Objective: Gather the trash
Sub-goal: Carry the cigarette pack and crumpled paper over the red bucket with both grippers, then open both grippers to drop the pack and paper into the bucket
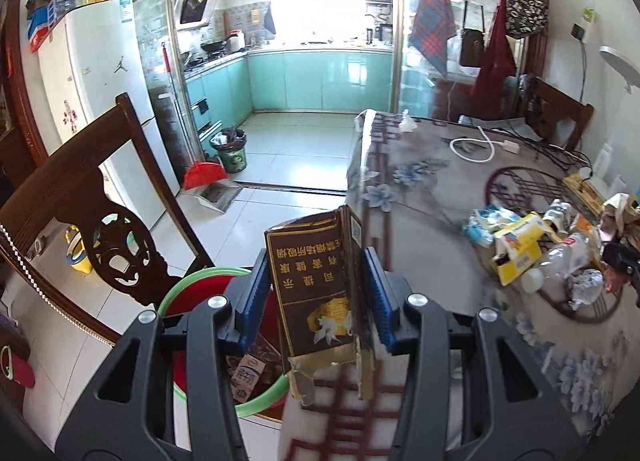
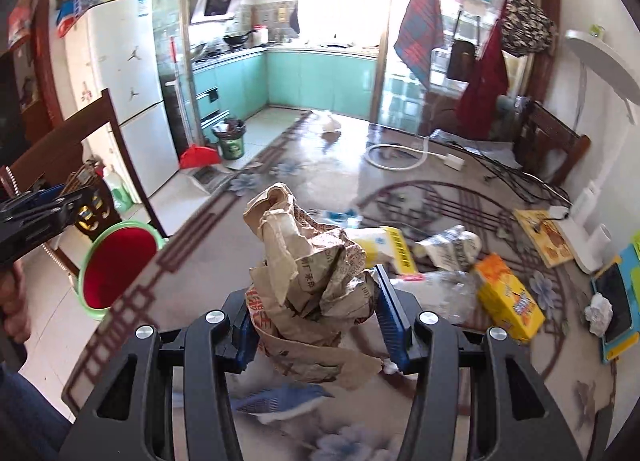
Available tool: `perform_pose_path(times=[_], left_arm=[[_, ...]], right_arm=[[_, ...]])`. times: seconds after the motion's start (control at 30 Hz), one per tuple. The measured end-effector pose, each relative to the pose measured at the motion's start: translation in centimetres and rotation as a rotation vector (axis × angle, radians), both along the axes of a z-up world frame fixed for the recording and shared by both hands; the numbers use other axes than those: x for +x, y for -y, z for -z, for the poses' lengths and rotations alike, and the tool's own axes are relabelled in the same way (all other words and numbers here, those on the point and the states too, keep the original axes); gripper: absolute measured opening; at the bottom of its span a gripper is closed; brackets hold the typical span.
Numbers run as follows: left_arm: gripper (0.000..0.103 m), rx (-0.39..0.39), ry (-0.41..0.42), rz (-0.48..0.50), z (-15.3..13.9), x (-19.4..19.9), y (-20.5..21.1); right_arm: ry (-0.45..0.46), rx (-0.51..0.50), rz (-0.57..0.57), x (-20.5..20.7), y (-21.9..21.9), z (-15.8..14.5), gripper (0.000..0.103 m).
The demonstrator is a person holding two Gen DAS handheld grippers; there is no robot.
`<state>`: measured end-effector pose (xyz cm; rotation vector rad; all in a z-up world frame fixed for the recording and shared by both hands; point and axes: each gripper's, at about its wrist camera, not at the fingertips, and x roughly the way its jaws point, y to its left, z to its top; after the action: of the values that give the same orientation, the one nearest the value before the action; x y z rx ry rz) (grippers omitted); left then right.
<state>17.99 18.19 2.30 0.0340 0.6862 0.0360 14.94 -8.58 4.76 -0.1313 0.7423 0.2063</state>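
Grippers, two: left gripper (image 1: 316, 293) with one brown carton (image 1: 316, 285), right gripper (image 2: 316, 317) with one paper wad (image 2: 312, 261).

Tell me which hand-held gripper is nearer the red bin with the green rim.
Left. The left hand-held gripper, holding a brown carton, hangs right beside the red bin at the table edge. The right hand-held gripper, holding crumpled brown paper, is over the table, farther off.
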Motion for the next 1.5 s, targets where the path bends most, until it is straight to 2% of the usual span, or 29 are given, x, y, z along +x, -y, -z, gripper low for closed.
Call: perform_pose_path(times=[0.23,0.33,0.57,0.67,0.73,0.8,1.0,1.17,1.23,1.5], left_arm=[[0.044,-0.080,-0.084,-0.143,2.9,2.2,-8.1],[0.044,-0.083,-0.103,-0.188,3.7,3.2,-10.5],[0.045,-0.115,-0.183,-0.243,7.1,4.6,-14.0],[0.046,-0.123,-0.190,-0.250,7.2,4.6,-14.2],[0.061,-0.113,-0.178,-0.258,6.9,4.6,-14.3],[0.071,-0.116,-0.171,-0.254,6.6,4.6,-14.3],[0.084,-0.144,-0.128,-0.264,5.1,4.4,-14.9],[0.091,-0.123,-0.040,-0.355,2.5,3.2,-16.6],[0.098,-0.103,0.004,-0.399,1.3,2.6,-17.5],[0.098,-0.178,0.136,-0.567,-1.9,-0.1,-22.3]], right_arm=[[-0.012,-0.015,-0.118,1.4,-7.5,0.7,0.049],[-0.014,-0.015,-0.161,2.1,-10.5,0.8,0.049],[-0.014,-0.011,-0.232,3.3,-15.9,1.0,0.049],[-0.019,-0.008,-0.247,3.8,-17.2,1.3,0.049],[-0.029,-0.005,-0.250,4.2,-17.7,1.7,0.049],[-0.039,-0.004,-0.252,4.6,-18.2,2.2,0.049],[-0.051,-0.006,-0.272,4.9,-19.3,2.9,0.049],[-0.059,0.003,-0.312,5.5,-21.4,3.2,0.049],[-0.072,0.014,-0.337,5.9,-22.6,3.5,0.049],[-0.134,-0.005,-0.446,6.7,-30.1,6.3,0.049]])
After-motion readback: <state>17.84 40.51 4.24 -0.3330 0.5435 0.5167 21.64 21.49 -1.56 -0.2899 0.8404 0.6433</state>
